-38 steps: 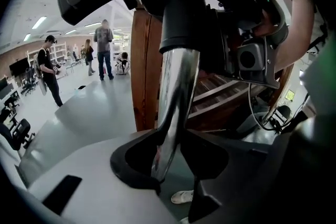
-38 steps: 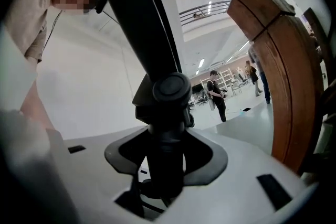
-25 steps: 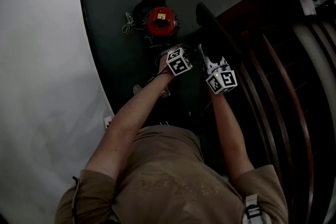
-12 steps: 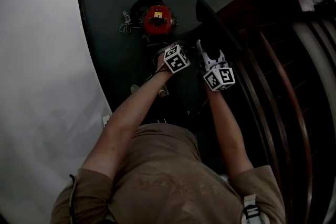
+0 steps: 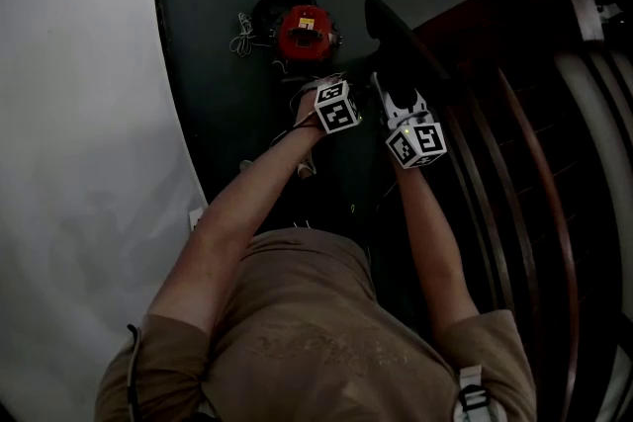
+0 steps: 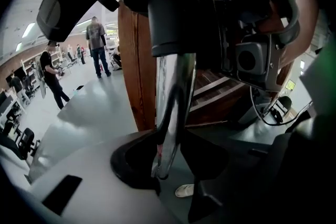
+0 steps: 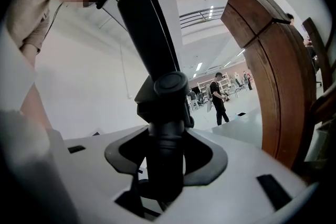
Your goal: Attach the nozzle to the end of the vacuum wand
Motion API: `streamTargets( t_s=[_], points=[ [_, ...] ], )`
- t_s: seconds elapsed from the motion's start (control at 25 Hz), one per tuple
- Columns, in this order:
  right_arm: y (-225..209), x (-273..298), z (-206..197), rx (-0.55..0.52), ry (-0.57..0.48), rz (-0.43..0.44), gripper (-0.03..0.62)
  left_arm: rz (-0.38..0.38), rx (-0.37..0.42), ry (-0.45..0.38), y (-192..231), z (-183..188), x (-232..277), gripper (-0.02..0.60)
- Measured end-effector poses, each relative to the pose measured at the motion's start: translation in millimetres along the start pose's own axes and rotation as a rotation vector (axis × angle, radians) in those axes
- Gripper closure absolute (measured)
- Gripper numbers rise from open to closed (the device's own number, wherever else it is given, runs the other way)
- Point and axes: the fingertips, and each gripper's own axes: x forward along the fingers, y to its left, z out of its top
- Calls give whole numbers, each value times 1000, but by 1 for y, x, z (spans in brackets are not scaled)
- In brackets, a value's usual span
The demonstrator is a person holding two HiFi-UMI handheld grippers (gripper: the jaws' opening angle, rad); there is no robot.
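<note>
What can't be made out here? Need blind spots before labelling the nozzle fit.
- Head view: where shiny chrome wand meets black plastic nozzle; too dark, covered by left tongs and right tongs.
- Left gripper view: wand's upper end, inside a dark grey collar; seating unclear.
- Right gripper view: nozzle's lower end, sunk in shadow between the tongs.
- Head view: yellow label on red vacuum canister, too small to read.

Counted two grippers (left gripper (image 6: 165, 164), right gripper (image 7: 165, 165)), one wand (image 6: 174, 105), one nozzle (image 7: 149, 34), one red vacuum (image 5: 302, 33), one wooden staircase (image 5: 519, 124).
</note>
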Motion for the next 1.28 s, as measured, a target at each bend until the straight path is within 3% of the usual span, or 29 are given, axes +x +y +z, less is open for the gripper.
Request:
streamTargets(
  t_s=[0.16,0.36,0.6,0.84,1.04,1.16,1.28],
  points=[
    [5,-1,-1,90,-57,-40,407,23,-83,-46,5,-13,-5,437],
    [21,-2,-4,65,-101,-65,407,18,-65,-57,0,-24,-16,436],
    [43,16,-12,61,-2,38,406,16,-92,-88,5,-36,-29,436],
    [59,24,-19,49,40,62,405,15,-128,-73,5,-50,-36,433],
    [93,34,-40,-25,116,125,405,48,-251,-172,-10,-79,-70,398],
    [121,51,-50,-92,150,166,405,105,-271,-230,-20,-111,-105,391],
    [165,81,-66,-133,183,221,405,232,-404,-264,-16,-168,-167,391]
  ],
)
